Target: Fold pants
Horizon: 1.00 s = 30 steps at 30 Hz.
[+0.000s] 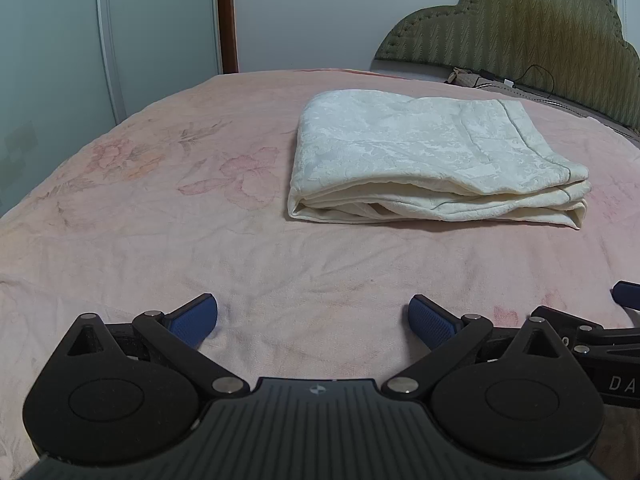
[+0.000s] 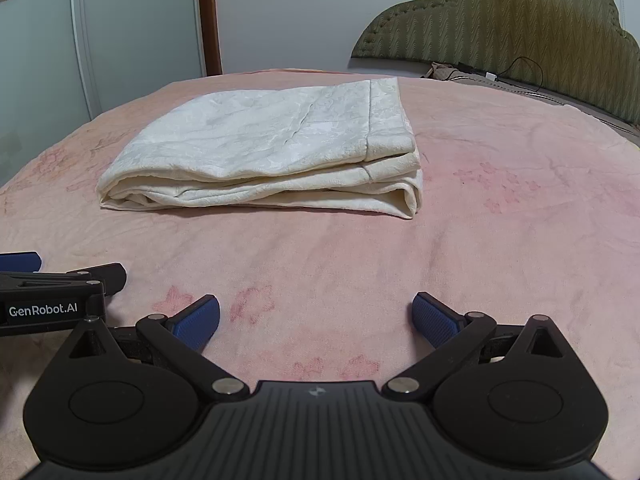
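Cream-white pants [image 1: 432, 160] lie folded into a flat rectangular stack on the pink bed; in the right wrist view the pants [image 2: 272, 152] sit ahead and slightly left. My left gripper [image 1: 313, 320] is open and empty, low over the bedspread well short of the pants. My right gripper [image 2: 316, 320] is open and empty too, also short of the stack. The right gripper's side shows at the right edge of the left wrist view [image 1: 592, 336]. The left gripper's side shows at the left edge of the right wrist view [image 2: 60, 296].
The pink floral bedspread [image 1: 160, 240] covers the bed. A green padded headboard [image 1: 520, 40] stands at the far right, with a cable [image 1: 536, 76] and small items at its foot. White wardrobe doors [image 1: 60, 60] and a brown door frame [image 1: 228, 16] stand beyond the bed's far left edge.
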{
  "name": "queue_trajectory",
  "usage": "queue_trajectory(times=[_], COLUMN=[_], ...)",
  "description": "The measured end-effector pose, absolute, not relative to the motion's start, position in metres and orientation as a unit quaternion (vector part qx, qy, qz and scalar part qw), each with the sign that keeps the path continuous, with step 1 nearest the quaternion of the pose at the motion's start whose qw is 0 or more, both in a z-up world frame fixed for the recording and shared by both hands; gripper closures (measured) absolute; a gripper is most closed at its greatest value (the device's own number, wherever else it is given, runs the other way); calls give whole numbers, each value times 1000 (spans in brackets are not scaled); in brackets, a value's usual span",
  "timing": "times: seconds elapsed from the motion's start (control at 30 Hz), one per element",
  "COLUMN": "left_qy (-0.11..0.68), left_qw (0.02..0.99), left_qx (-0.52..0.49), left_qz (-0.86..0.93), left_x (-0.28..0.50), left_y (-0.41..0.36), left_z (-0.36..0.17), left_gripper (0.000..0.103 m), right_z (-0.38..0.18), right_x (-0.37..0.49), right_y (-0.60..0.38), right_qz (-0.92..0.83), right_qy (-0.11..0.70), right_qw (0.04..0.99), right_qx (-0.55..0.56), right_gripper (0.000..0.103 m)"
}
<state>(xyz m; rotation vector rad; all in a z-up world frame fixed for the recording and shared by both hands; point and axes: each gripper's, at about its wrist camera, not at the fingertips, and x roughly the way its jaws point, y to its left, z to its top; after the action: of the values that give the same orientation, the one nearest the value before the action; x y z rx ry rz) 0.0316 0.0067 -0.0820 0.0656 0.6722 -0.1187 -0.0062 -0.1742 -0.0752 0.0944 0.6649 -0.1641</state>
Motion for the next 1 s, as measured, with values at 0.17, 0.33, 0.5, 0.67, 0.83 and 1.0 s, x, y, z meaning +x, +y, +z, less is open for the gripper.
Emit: queue_trajectory(times=[0.17, 0.33, 0.5, 0.67, 0.83, 1.0], left_qy=[330, 330, 330, 330, 330, 330], left_qw=[942, 942, 942, 942, 942, 942], left_qx=[32, 32, 32, 32, 32, 32], left_qz=[-58, -58, -58, -58, -58, -58], left_x=[31, 31, 31, 31, 31, 31], left_y=[6, 6, 6, 6, 6, 6], left_z=[-82, -82, -82, -82, -81, -82], left_gripper=[0, 0, 0, 0, 0, 0], right_z=[-75, -75, -75, -75, -75, -75], right_x=[-6, -6, -6, -6, -6, -6], right_y=[-174, -173, -174, -174, -174, -174], right_qz=[-80, -81, -80, -80, -80, -80], right_qy=[325, 326, 326, 326, 326, 326], right_qw=[941, 941, 941, 941, 941, 941], right_qx=[47, 45, 46, 46, 46, 45], right_gripper=[0, 0, 0, 0, 0, 0])
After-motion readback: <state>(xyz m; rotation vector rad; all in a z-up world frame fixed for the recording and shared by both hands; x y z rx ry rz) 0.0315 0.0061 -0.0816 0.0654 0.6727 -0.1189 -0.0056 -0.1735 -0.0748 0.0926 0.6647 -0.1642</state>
